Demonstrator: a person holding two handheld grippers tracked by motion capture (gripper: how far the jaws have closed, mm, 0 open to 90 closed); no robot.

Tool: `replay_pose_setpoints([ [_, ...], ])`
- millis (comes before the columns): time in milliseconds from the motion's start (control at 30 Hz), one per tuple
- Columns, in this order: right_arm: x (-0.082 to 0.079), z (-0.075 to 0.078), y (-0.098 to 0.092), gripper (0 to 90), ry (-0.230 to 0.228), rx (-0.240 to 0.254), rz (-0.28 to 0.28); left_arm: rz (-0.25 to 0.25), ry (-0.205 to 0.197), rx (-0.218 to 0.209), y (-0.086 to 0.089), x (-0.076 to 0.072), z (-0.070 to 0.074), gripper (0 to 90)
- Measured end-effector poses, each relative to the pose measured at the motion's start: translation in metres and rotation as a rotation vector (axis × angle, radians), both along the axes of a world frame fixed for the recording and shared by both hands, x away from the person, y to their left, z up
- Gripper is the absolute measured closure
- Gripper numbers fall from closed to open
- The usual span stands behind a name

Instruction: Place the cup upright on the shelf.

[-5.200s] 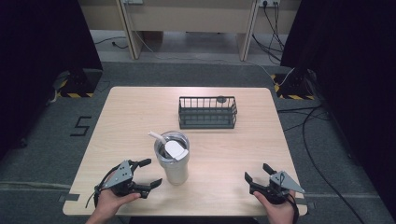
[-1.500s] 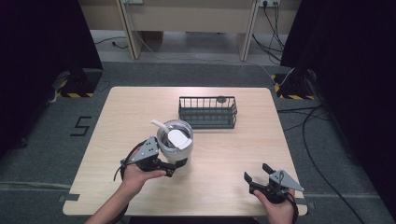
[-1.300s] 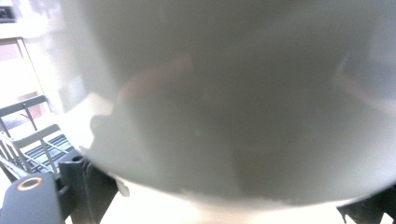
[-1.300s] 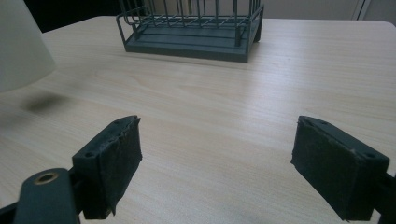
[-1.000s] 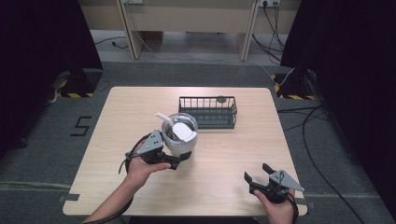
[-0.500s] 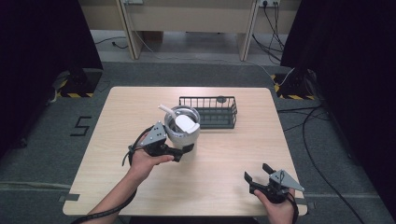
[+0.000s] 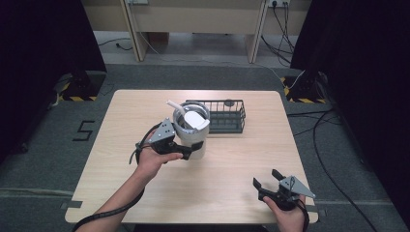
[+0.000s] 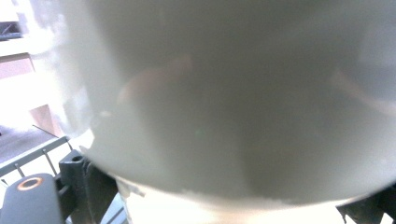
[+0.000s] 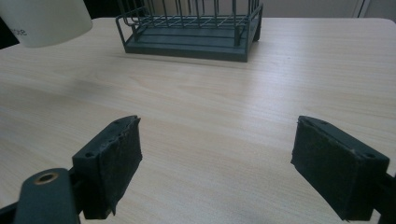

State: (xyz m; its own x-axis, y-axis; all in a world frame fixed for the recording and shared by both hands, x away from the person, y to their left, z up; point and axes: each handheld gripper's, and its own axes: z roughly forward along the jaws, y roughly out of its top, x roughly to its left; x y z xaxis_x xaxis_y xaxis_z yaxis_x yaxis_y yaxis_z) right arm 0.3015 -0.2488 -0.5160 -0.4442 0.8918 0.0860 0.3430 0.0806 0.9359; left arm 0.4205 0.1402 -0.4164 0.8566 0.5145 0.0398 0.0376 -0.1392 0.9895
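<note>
Holding the steel cup (image 7: 191, 133) up off the desk (image 7: 232, 164), the left claw (image 7: 189, 151) has its jaws pressed against the cup's lower wall, and in the left gripper view the grey side of the cup (image 8: 233, 93) sits right against the lens. The cup hangs just in front of the dark wire basket (image 7: 223, 116), with a white straw (image 7: 175, 107) poking out of its top and something pale and flat (image 7: 194, 119) lying across its mouth; what that is, I cannot make out. From where I stand it looks as if the cup is meant to go over to the basket, so the sound way would be to keep it upright so nothing slides off the rim, lift it high enough for its base to clear the basket's near rail, and lower it straight down instead of dragging it across the wires. The grip sits low on a tall, smooth cup, which could let it tip, so slow travel would help. The right claw (image 7: 267, 183) rests at the near edge of the desk, jaws wide apart and holding nothing, the basket (image 9: 187, 28) well ahead of it.
</note>
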Motion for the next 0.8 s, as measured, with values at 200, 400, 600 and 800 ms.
replay_pose_setpoints([
  [200,0.0,0.0,0.0,16.1,0.003,0.003,0.001,0.003,-0.001,-0.004,-0.004,0.007,0.005,10.3],
  [400,0.0,0.0,0.0,16.1,0.005,0.007,0.0,0.008,-0.002,-0.008,-0.008,0.014,0.01,10.3],
  [600,0.0,0.0,0.0,16.1,0.006,0.008,-0.001,0.013,-0.003,-0.004,-0.011,0.022,0.014,10.2],
  [800,0.0,0.0,0.0,16.1,0.005,0.007,0.0,0.019,-0.005,-0.005,-0.014,0.029,0.018,10.3],
])
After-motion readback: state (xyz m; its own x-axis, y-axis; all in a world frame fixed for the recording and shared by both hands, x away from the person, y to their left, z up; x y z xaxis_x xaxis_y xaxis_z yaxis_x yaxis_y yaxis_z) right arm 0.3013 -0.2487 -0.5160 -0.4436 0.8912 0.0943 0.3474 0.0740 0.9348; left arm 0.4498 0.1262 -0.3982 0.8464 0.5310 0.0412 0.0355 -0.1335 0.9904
